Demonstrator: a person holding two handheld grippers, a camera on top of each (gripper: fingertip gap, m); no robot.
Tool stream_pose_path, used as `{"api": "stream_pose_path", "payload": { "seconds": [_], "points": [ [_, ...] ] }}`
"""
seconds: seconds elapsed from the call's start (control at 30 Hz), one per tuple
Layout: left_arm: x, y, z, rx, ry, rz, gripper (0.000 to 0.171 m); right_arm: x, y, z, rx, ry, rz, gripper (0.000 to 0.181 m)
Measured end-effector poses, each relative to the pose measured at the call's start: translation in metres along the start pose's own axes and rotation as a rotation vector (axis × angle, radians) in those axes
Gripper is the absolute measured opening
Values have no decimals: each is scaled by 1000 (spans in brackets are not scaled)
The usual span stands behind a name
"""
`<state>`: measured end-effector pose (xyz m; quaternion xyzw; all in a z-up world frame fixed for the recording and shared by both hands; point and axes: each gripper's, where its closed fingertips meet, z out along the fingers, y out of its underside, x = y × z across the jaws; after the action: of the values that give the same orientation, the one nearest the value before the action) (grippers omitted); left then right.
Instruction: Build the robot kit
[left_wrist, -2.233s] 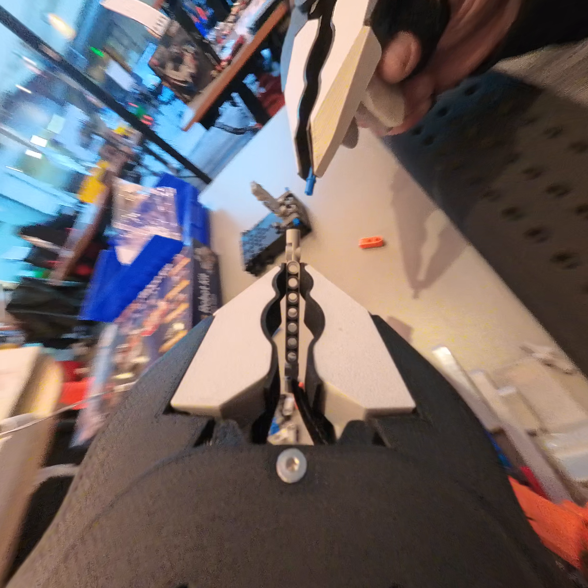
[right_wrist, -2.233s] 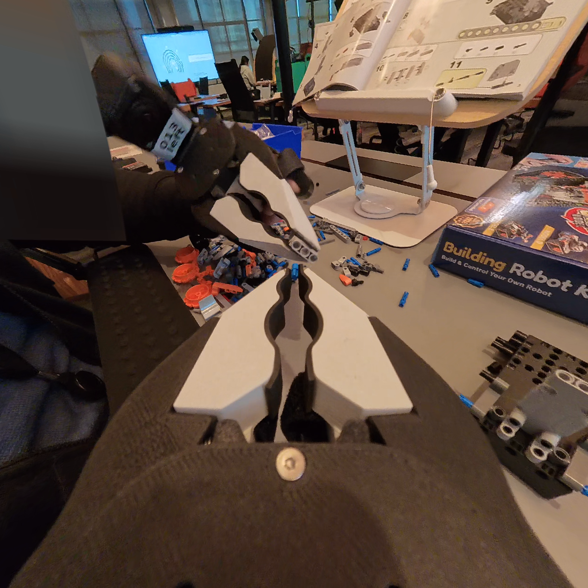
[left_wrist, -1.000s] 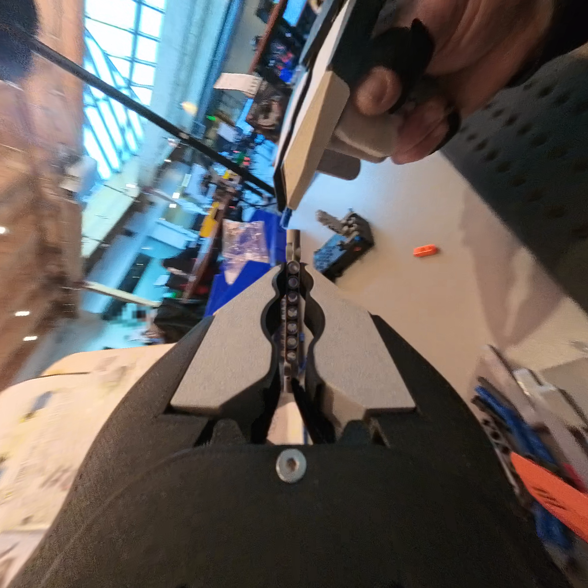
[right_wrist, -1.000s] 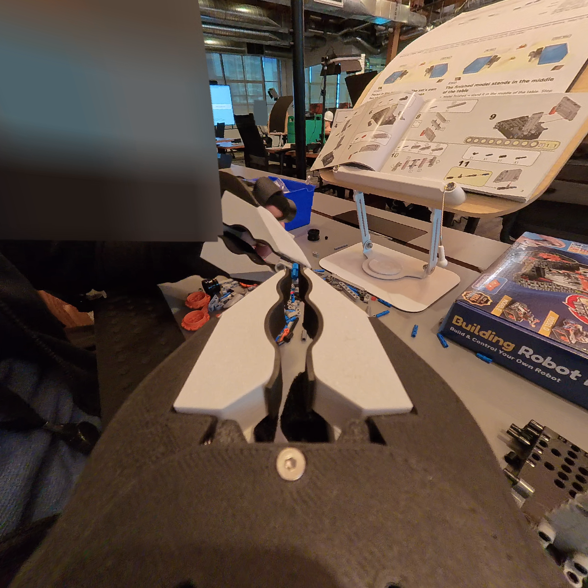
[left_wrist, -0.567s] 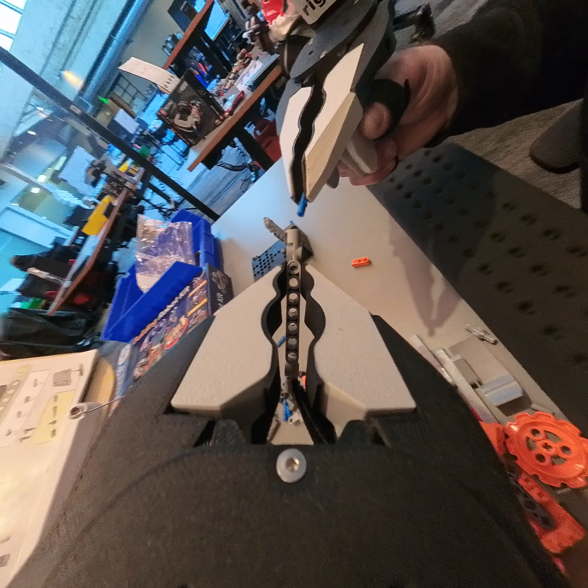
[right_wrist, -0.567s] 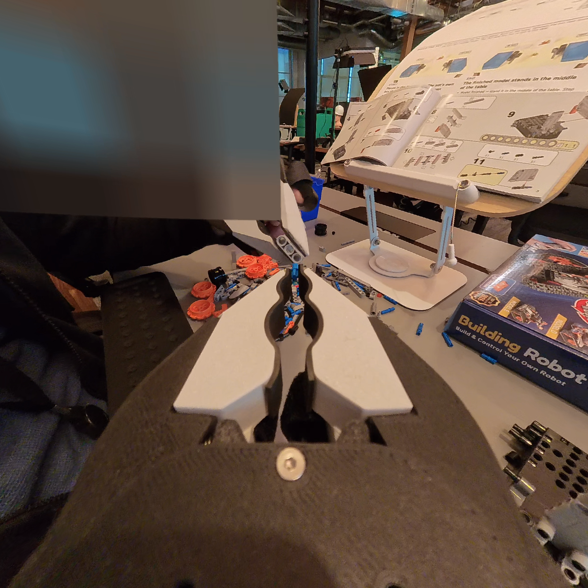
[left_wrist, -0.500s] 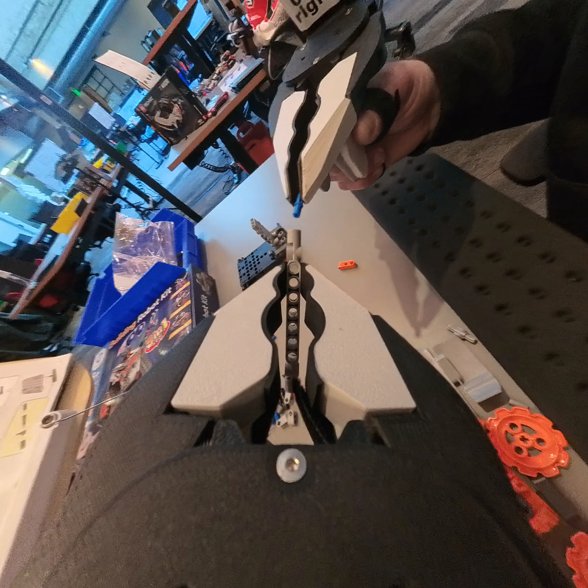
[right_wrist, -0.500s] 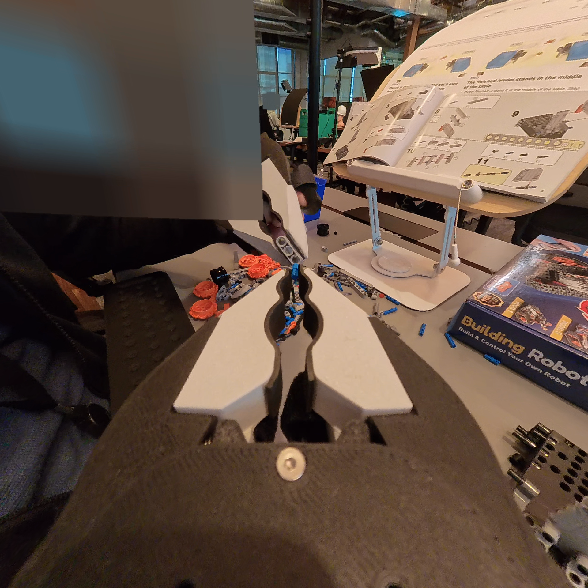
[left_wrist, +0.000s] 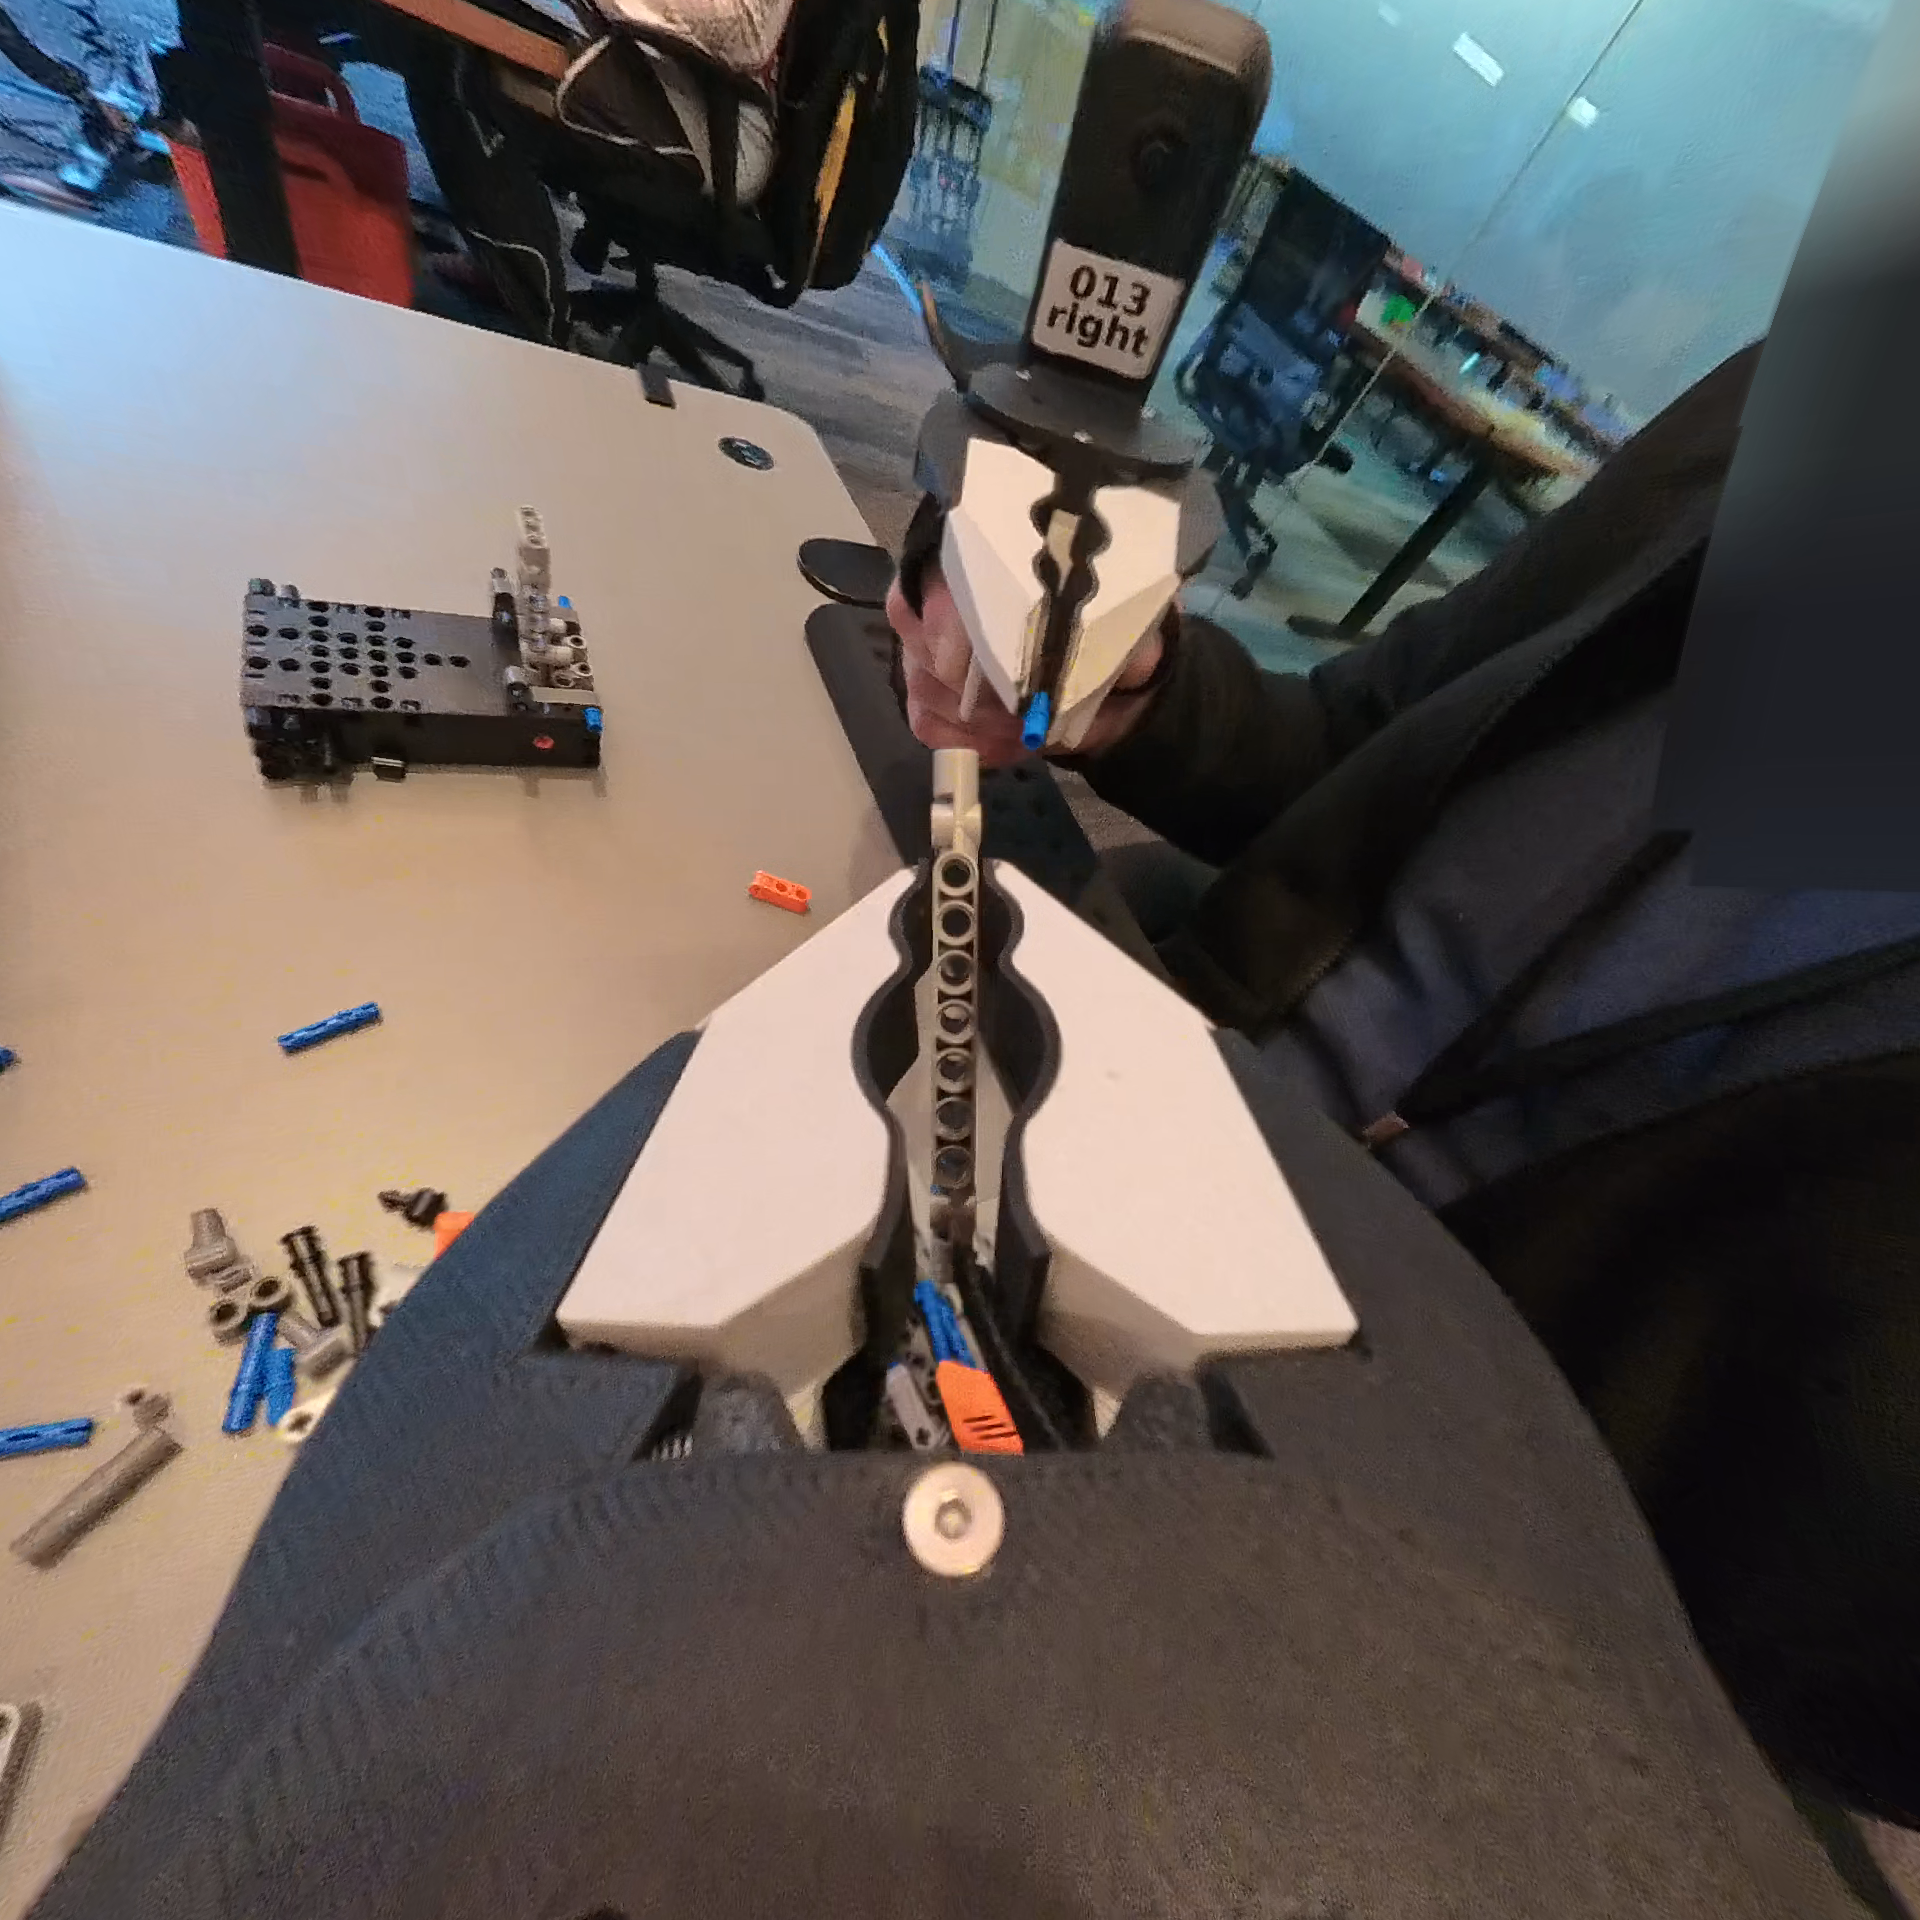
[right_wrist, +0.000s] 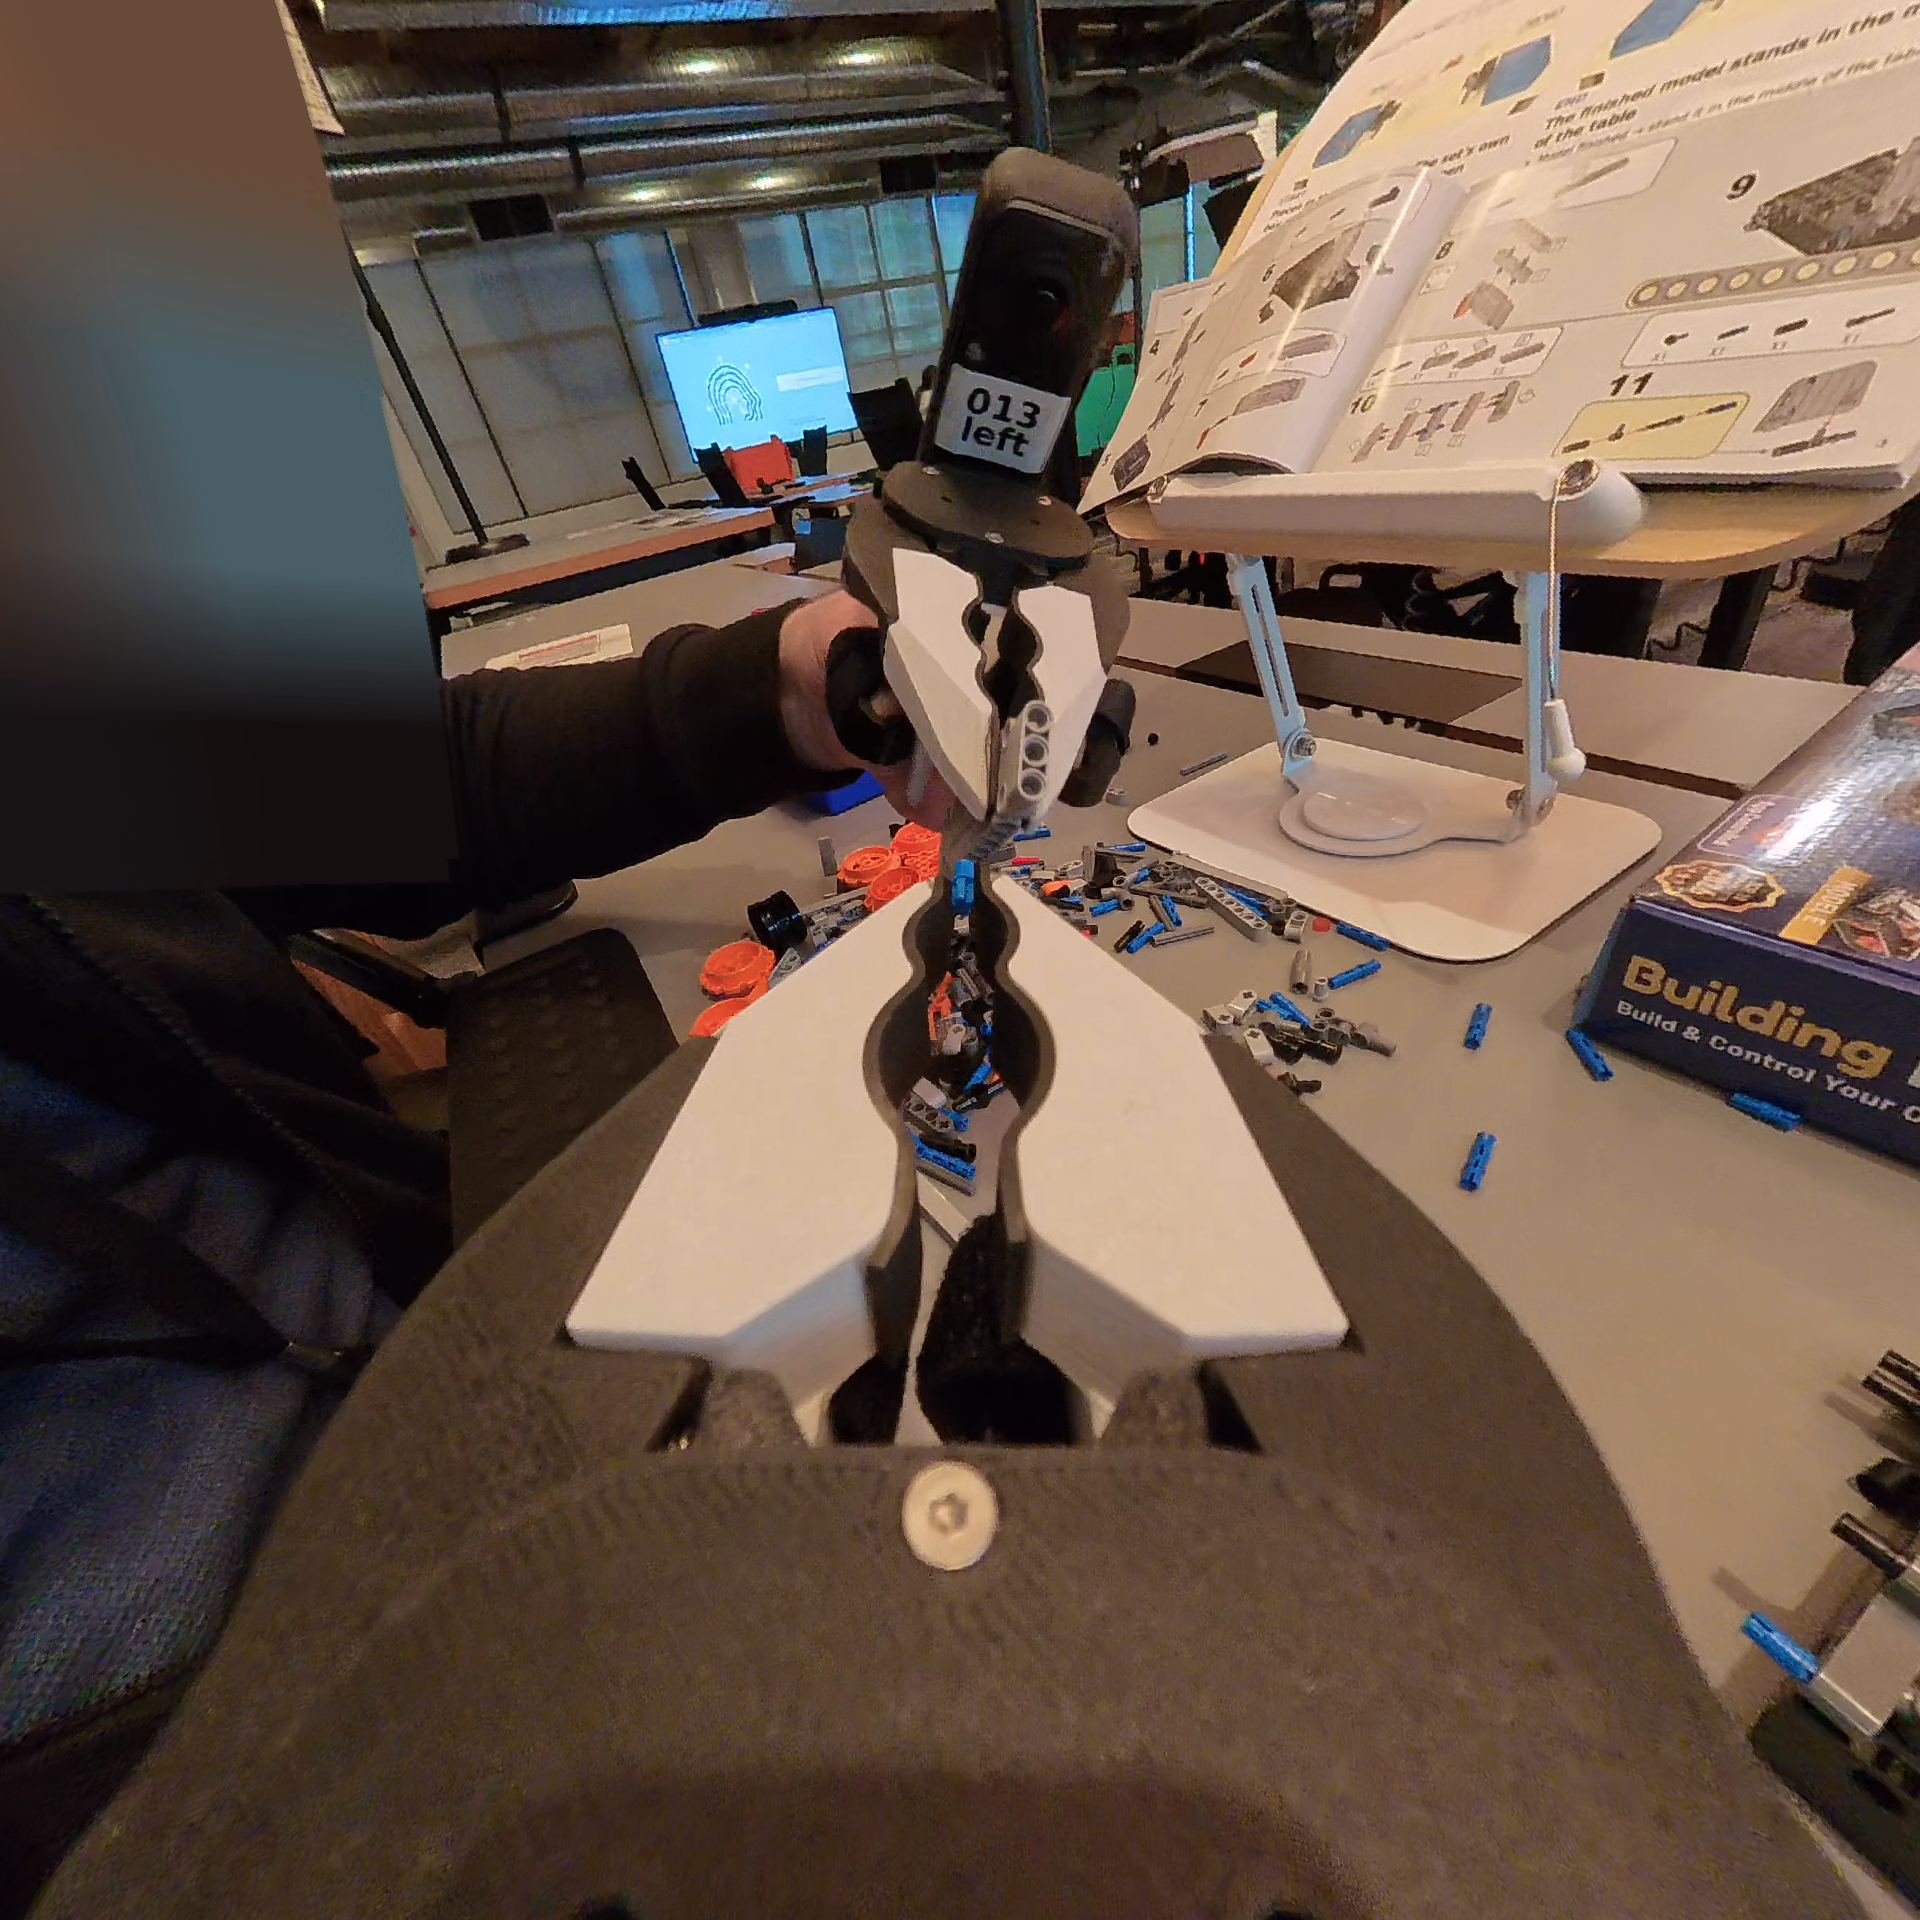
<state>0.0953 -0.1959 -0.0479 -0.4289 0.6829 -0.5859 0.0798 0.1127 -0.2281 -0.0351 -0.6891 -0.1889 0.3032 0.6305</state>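
Grippers are being held facing each other above the near edge of the grey table (left_wrist: 312, 914). The left gripper (left_wrist: 956, 883) is being kept pressed together on a long grey perforated beam (left_wrist: 954, 997), which is lying lengthwise between its white fingers (left_wrist: 769, 1143) and is sticking out past the tips. In the right wrist view the same beam's end (right_wrist: 1029, 764) is being seen protruding from the left gripper (right_wrist: 1013, 769), which is being gripped by a person's hand (right_wrist: 831, 686).

The right gripper (right_wrist: 966, 894) is being kept pinched on a small blue pin (right_wrist: 963, 883), whose end is projecting beyond the fingertips. From the left wrist view that pin (left_wrist: 1034, 717) is being shown just beside the beam's tip, apart from it.

A black perforated block assembly (left_wrist: 416, 675) with grey parts on top is being left well apart, toward the table's far side. A small orange piece (left_wrist: 779, 890) is lying between it and the grippers. Loose blue pins, grey connectors and orange wheels (right_wrist: 883, 873) are being left scattered on the table beneath the grippers. An open instruction booklet (right_wrist: 1558, 312) is being propped on a white stand (right_wrist: 1392, 831), with a blue kit box (right_wrist: 1787, 977) at the right edge.
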Motion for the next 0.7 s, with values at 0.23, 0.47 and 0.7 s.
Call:
{"api": "stream_pose_path", "payload": {
  "seconds": [0.23, 0.47, 0.7],
  "points": [
    [0, 9, 1, -8, 35, -35, 5, 1, 4, 6, -16, -21, 11, 2],
    [11, 25, 10, -84, 61, 56, 5, -1, 7, 10, -29, -42, 2, 2],
    [15, 33, 14, -97, 91, 76, 5, -2, 10, 11, -47, -43, -14, 2]
  ]
}}
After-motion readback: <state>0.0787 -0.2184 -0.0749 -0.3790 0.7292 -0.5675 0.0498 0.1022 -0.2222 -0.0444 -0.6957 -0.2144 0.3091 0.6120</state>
